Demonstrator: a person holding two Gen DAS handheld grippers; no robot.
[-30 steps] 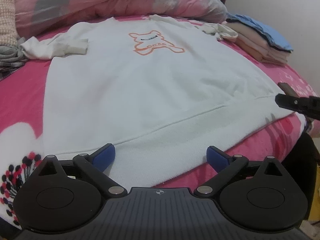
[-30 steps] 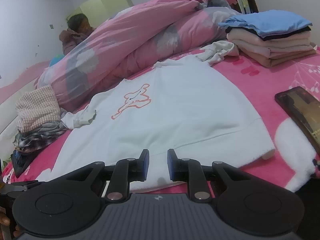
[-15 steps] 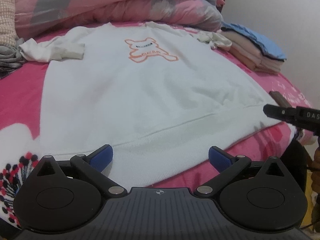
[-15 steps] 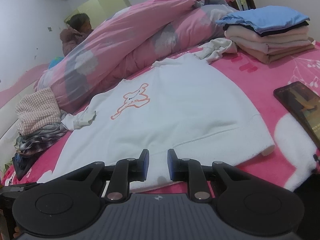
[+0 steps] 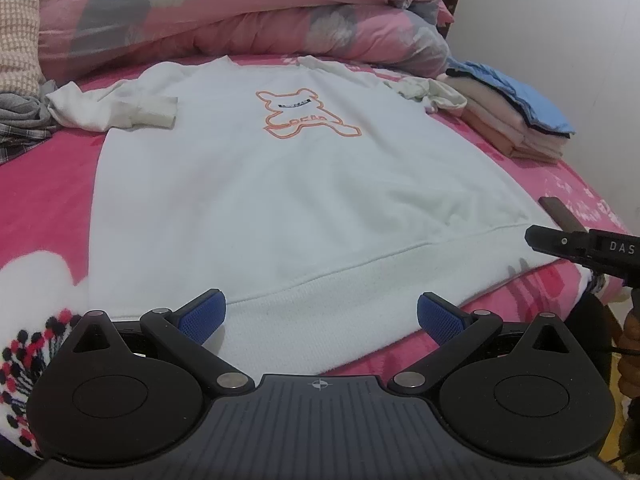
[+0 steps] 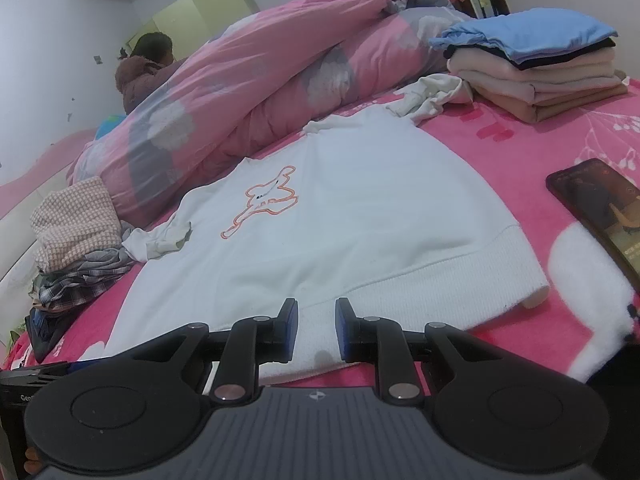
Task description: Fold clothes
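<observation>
A white sweatshirt (image 5: 280, 184) with an orange bear outline lies flat, front up, on the pink bed; both sleeves are bunched near the shoulders. My left gripper (image 5: 320, 314) is wide open just above the ribbed hem (image 5: 320, 304), with nothing between its blue pads. In the right wrist view the same sweatshirt (image 6: 340, 220) spreads ahead. My right gripper (image 6: 317, 320) hovers at the hem with a narrow gap between its pads and no cloth pinched. Its black tip (image 5: 560, 242) shows at the right hem corner in the left wrist view.
A folded stack of clothes (image 6: 532, 68) sits at the far right of the bed. A pink duvet (image 6: 280, 64) is heaped along the back. Unfolded garments (image 6: 76, 248) are piled at the left. A phone (image 6: 600, 216) lies to the right of the hem. A person (image 6: 144, 68) sits beyond the duvet.
The left wrist view has drifted slightly, so the sweatshirt and the right gripper's tip sit a little lower in frame. Neither gripper has changed its opening.
</observation>
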